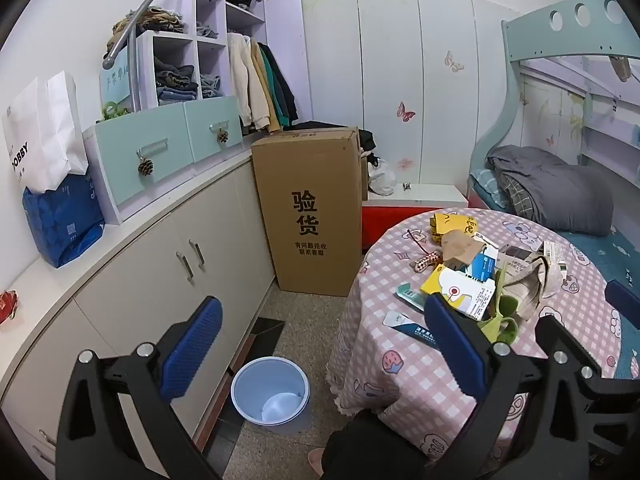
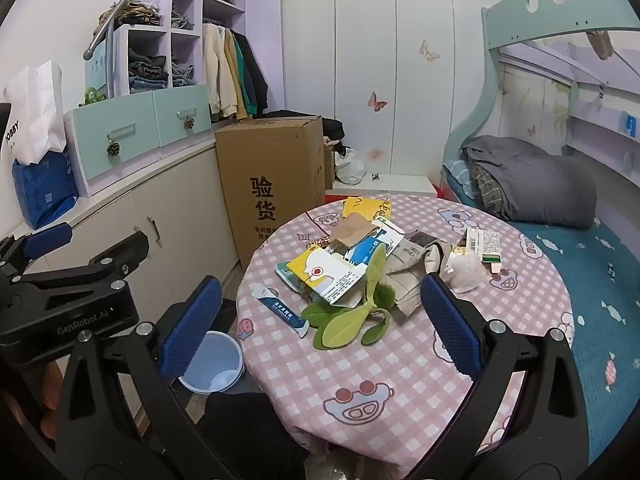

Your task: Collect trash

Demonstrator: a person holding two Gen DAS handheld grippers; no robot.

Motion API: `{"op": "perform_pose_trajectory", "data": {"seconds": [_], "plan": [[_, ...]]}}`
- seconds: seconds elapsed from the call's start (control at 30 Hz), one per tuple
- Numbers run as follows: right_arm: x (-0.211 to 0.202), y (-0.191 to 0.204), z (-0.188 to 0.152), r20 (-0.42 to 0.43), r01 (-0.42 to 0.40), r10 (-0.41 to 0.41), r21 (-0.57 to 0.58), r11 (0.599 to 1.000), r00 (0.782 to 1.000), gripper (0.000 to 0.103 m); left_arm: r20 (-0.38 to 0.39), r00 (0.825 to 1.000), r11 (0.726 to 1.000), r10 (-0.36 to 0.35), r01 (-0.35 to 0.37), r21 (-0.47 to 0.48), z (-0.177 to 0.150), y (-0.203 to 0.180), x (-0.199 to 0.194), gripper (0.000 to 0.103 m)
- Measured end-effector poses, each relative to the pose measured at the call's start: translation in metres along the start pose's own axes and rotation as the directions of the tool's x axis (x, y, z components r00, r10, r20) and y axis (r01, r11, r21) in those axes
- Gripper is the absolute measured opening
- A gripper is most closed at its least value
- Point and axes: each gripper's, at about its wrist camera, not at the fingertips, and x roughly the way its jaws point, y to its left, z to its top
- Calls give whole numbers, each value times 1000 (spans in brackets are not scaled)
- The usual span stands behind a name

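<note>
1. The counter (image 2: pixel 400 360), round and under a pink checked cloth, carries all the trash in a heap toward its far half; the near edge in front of me is bare cloth
2. The tall cardboard box (image 1: pixel 308 208) stands on the floor just past the counter's left edge, printed with large characters reading 验货 and smaller lines beneath that I cannot make out fully
3. The blue bin (image 1: pixel 270 390) sits on the floor near the counter's left edge, by the cabinets; I judge it is where the trash goes, and it looks nearly empty apart from something pale at the bottom
4. My left gripper (image 1: pixel 320 360) hangs with jaws wide, nothing between them, pointing down over the bin and the counter's left edge
5. My right gripper (image 2: pixel 320 328) is also wide and holds nothing, facing the heap from the near edge
6. The heap itself: a yellow and white carton (image 2: pixel 324 276) with a red dot, a blue and white box, brown paper, crumpled grey-beige paper, a green plush sprout (image 2: pixel 352 316) at the near side, and a crumpled white wad near the counter's right edge
7. A slim white and blue sachet (image 2: pixel 280 310) lies alone toward the left edge; its print is too small to read
8. Readable elsewhere: "GenRobot.AI" on my left gripper's body, and "OBBY" on a white paper bag
9. Nothing is collected yet, I judge; the next move calls for reaching forward and closing on one piece, the sachet being easiest
</note>
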Motion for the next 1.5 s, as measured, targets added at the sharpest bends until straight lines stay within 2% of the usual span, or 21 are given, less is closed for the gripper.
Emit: {"op": "perform_pose_trajectory", "data": {"seconds": [1.5], "plan": [[2, -3, -4, -9, -6, 6, 14, 1000, 1000, 97, -13, 1000, 1000, -1, 1, 2, 0, 0, 0, 99]]}}
